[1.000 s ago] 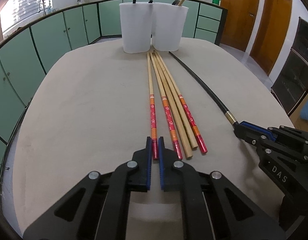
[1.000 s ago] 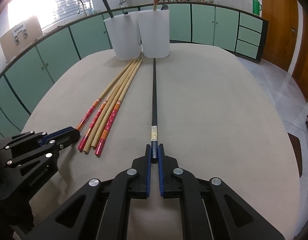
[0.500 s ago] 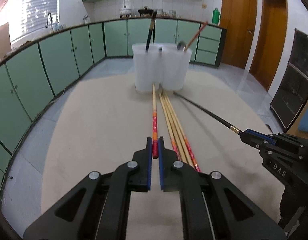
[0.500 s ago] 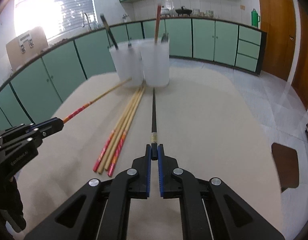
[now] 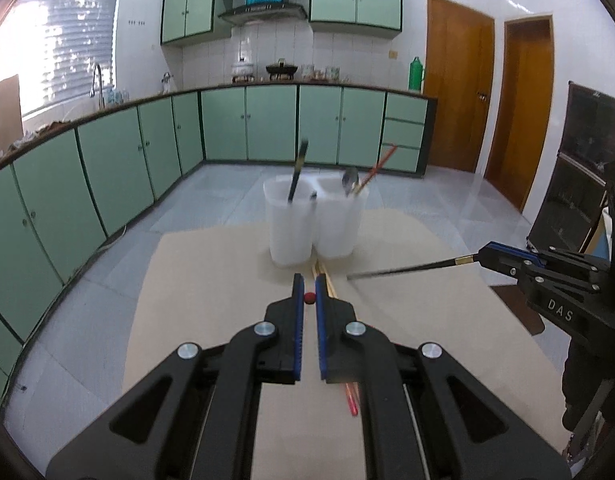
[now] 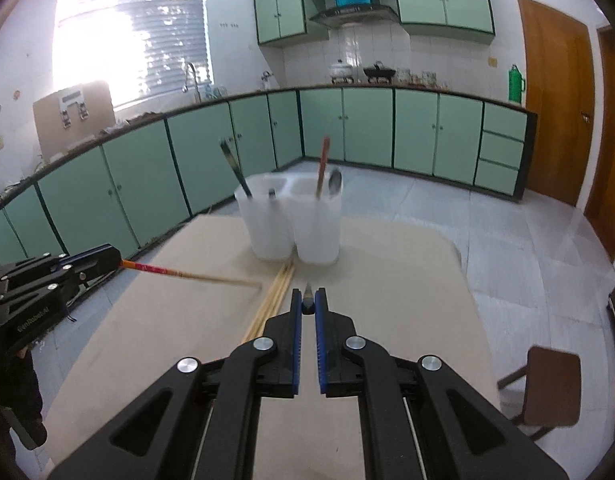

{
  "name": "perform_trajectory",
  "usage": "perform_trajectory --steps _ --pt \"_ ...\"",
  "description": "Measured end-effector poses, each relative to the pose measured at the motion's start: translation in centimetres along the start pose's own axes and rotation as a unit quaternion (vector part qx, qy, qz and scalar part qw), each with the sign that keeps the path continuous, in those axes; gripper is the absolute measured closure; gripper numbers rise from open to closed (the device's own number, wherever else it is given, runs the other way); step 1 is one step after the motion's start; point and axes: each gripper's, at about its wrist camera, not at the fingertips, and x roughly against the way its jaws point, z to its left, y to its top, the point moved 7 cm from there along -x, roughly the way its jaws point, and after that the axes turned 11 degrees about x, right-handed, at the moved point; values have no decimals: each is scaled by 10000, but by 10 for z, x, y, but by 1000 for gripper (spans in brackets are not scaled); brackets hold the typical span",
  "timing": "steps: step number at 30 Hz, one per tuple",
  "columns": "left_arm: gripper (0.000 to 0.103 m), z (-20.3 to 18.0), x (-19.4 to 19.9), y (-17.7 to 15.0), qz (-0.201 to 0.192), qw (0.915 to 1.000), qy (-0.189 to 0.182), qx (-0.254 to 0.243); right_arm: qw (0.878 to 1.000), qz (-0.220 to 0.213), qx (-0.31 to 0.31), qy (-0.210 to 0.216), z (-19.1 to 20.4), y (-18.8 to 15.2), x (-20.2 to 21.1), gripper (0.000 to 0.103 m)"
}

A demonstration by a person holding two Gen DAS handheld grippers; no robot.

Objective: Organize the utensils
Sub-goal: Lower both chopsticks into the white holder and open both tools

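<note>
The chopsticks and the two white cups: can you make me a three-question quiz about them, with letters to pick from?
1. Where do the two white cups stand?
A. at the table's far end
B. on the floor
C. on the kitchen counter

2. What colour is the chopstick in the right gripper?
A. white
B. black
C. green

3. What is the left gripper doing?
A. open, holding nothing
B. shut on a spoon
C. shut on a red-ended chopstick

Answers:
1 A, they stand on the beige table, beyond the chopsticks still lying there.
2 B, a dark stick with a gold band shows in the left wrist view.
3 C, the red tip sits between its fingers.
</note>
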Motion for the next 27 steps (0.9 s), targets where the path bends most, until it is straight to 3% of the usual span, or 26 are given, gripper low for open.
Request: perform_trajectory --steps 17,27 --pt "98 11 17 85 -503 9986 -111 -93 9973 -363 505 396 -6 90 5 97" --pt "98 -2 17 159 -940 9948 -268 -292 9918 -1081 439 520 -19 181 15 97"
